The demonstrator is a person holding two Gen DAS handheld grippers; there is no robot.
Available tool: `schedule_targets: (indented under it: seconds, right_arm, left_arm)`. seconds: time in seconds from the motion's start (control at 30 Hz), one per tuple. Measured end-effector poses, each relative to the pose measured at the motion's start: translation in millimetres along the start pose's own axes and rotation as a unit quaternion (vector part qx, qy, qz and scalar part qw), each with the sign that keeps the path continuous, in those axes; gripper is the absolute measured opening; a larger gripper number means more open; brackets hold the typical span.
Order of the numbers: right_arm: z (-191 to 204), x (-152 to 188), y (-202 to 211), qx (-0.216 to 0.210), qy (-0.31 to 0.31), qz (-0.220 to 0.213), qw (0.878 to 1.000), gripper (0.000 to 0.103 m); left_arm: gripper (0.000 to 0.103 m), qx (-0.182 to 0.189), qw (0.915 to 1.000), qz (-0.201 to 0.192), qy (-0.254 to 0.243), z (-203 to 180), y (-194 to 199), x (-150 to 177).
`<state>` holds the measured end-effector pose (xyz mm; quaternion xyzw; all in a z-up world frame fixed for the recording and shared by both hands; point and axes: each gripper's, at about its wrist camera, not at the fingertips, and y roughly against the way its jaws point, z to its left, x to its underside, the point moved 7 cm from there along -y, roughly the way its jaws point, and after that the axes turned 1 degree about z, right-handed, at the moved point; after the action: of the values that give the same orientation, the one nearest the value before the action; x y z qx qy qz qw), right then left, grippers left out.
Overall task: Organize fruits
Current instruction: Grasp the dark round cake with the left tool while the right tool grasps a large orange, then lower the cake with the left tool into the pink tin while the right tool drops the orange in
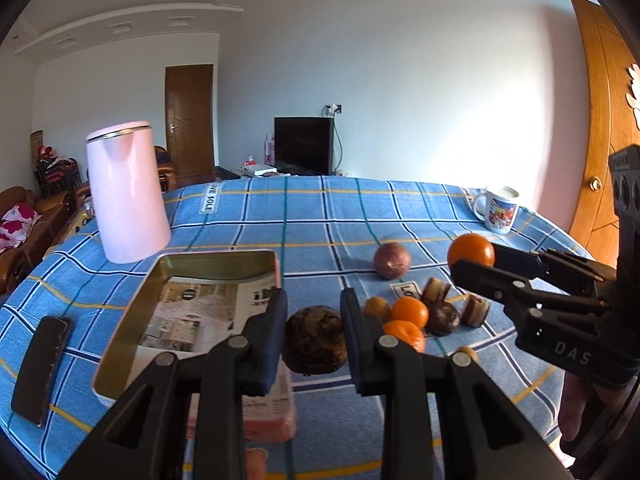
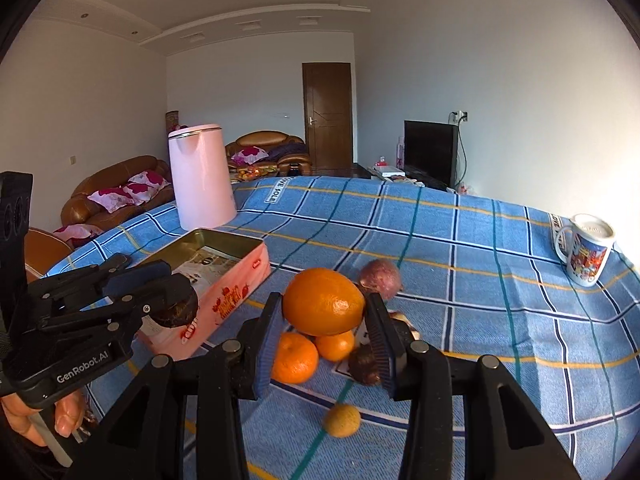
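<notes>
Blue plaid cloth covers the counter. Left gripper: fingers clamped on a dark brown wrinkled fruit, lifted off the cloth. Right gripper: fingers clasp a large orange, also aloft. At six o'clock beneath it lie two tangerines; at ten o'clock sits the open pink tin.

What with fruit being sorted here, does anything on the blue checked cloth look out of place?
Yes: brown layered cake pieces and a dark chocolate-coated round lie bare on the blue checked cloth among the small oranges. They look like sweets rather than fruit.
</notes>
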<state>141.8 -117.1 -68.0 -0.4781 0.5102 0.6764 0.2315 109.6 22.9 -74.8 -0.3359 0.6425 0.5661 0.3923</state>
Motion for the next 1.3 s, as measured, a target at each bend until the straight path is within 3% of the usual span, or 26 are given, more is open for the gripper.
schedule_targets:
  seconds: [0.27,0.47,0.8,1.3]
  right_arm:
    - [59,-33,-38,-0.049,0.043,0.003,0.998,0.044]
    - [91,-39,-75,-0.066,0.056,0.019,0.996,0.044]
    - [122,-28,-115,-0.075,0.084,0.061,0.992,0.044]
    - [132,-4,-140,-0.08,0.099,0.113,0.985,0.045]
  left_arm:
    - [0.029,-0.057,0.9979,-0.005,0.031,70,-12,-12]
    - [0.029,-0.077,0.996,0.012,0.044,100,-28,-7]
    - [0.029,-0.081,0.9942,0.043,0.057,120,-46,3]
    - [0.032,-0.092,0.9924,0.047,0.067,132,-49,5]
